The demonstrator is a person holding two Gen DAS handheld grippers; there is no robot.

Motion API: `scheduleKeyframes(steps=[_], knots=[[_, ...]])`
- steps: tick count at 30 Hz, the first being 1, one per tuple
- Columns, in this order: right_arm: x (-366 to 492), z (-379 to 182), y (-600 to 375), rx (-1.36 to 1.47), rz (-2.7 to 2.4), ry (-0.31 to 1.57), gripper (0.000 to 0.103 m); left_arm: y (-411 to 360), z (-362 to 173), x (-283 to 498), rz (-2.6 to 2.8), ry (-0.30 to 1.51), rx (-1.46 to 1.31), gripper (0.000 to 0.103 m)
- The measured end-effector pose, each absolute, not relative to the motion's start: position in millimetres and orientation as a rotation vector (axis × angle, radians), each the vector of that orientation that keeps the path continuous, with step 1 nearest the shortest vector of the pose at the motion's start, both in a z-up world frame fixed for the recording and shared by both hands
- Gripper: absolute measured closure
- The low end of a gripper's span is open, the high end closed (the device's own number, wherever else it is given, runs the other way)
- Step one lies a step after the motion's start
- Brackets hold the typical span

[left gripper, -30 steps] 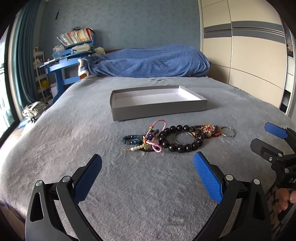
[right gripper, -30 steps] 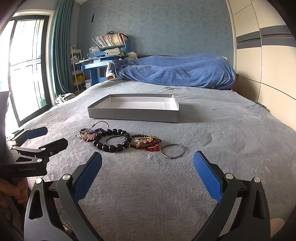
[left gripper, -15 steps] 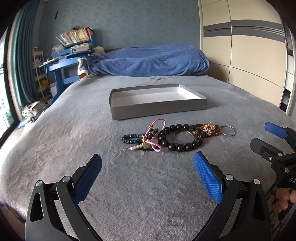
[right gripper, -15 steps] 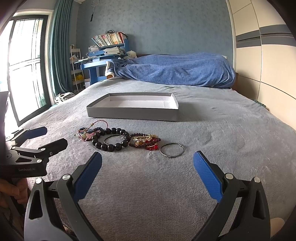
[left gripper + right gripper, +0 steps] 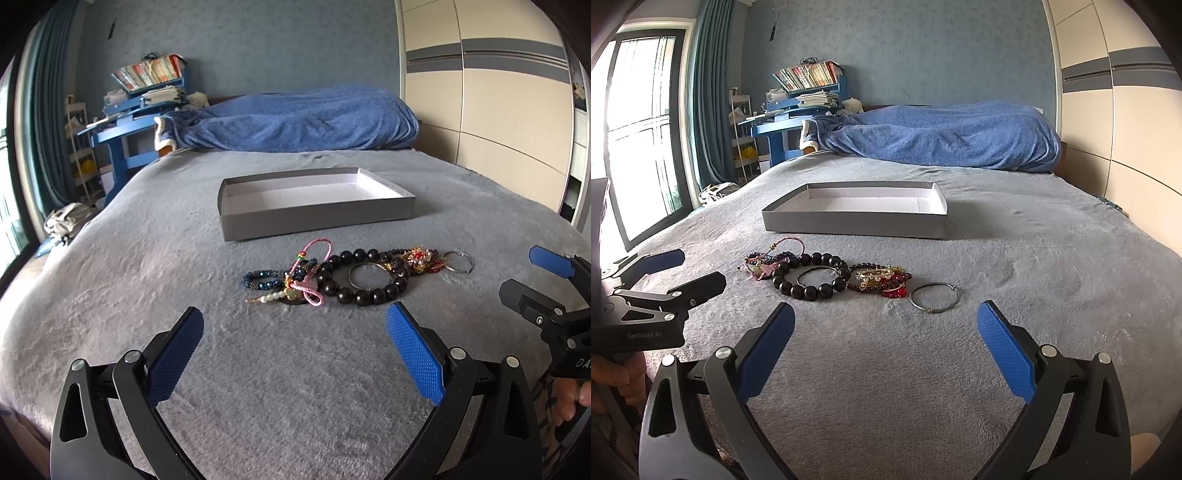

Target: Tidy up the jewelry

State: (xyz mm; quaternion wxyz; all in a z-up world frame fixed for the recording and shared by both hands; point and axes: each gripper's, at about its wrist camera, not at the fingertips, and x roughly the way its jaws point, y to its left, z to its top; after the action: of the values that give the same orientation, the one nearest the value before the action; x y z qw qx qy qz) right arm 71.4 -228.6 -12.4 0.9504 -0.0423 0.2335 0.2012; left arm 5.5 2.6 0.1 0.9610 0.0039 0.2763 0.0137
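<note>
A row of jewelry lies on the grey bed cover: a blue bead bracelet (image 5: 264, 278), a pink cord piece (image 5: 308, 273), a black bead bracelet (image 5: 364, 277) around a thin ring, a red-gold brooch (image 5: 421, 258) and a silver bangle (image 5: 458, 262). The bangle also shows in the right wrist view (image 5: 934, 297), with the black beads (image 5: 812, 278). A shallow grey box (image 5: 314, 218), empty, sits behind them. My left gripper (image 5: 293, 354) is open, near the jewelry. My right gripper (image 5: 886, 354) is open, in front of the bangle.
A rumpled blue blanket (image 5: 295, 123) lies at the head of the bed. A blue desk with books (image 5: 136, 122) stands at the left, a wardrobe (image 5: 498, 110) at the right, a window (image 5: 639, 147) far left.
Both grippers have drifted slightly closer to the jewelry; both stay open. Nothing on the bed has moved.
</note>
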Motion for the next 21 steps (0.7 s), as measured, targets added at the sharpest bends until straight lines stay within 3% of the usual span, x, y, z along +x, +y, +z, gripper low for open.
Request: scheduleKeyframes(steps=[8,15,21], knots=[[75,-12,-228,-0.079,0.405,0.488,0.005,10,11,24,0.013,0.548,0.002,0.008],[89,-13,-231,-0.055,0.368,0.527,0.005,10,6,46,-0.029,0.612,0.012,0.032],[108,-15,-239,-0.033,0.321,0.583,0.005,10,3,71,-0.057,0.652,0.031,0.041]])
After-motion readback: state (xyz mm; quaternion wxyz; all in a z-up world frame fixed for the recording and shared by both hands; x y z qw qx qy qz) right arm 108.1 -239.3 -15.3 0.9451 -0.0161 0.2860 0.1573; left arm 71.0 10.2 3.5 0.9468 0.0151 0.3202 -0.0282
